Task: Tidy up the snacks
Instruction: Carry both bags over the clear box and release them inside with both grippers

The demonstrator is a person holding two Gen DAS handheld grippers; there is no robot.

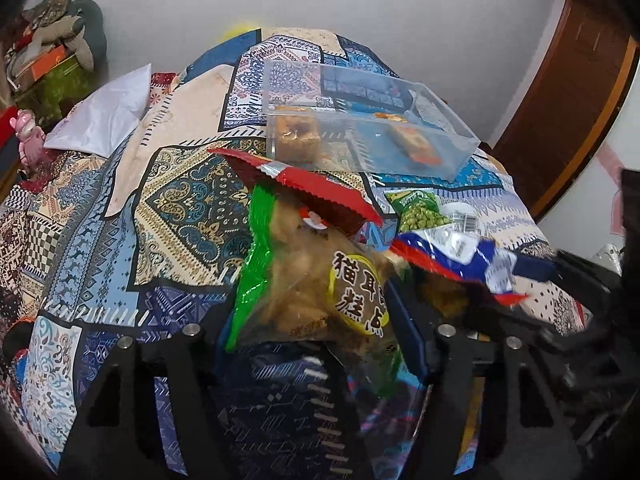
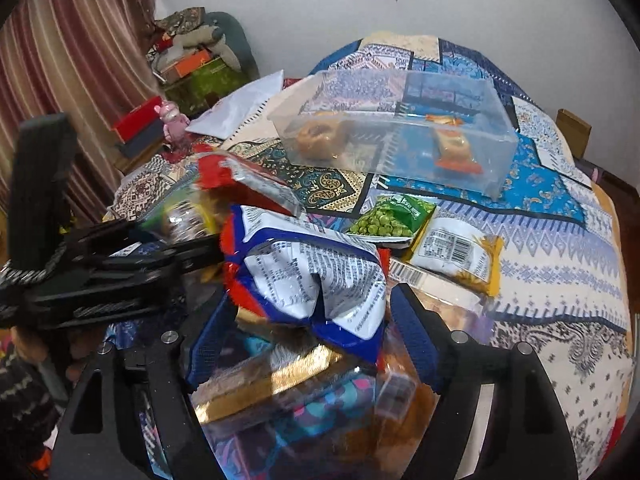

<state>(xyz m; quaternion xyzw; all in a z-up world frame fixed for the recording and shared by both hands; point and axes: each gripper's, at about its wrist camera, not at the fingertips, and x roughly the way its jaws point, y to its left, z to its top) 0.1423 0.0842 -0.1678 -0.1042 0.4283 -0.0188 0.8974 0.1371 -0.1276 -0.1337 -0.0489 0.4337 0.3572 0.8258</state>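
Observation:
My left gripper [image 1: 316,320] is shut on a clear snack bag with green edges and a yellow label [image 1: 320,280], held above the patterned tablecloth [image 1: 180,200]. My right gripper [image 2: 304,316] is shut on a blue, white and red snack bag [image 2: 312,276], also lifted; it shows at the right of the left wrist view [image 1: 460,256]. The left gripper body [image 2: 100,276] shows at left in the right wrist view. A clear plastic box [image 1: 360,128] [image 2: 396,132] stands farther back with two wrapped snacks inside. A green pea packet [image 2: 392,216] [image 1: 420,212] lies in front of the box.
A white and yellow packet [image 2: 456,256] lies right of the pea packet. A white pillow [image 1: 104,116] and a pink toy [image 1: 30,136] sit at the table's left side. A wooden door [image 1: 568,92] is at right, curtains [image 2: 72,60] at left.

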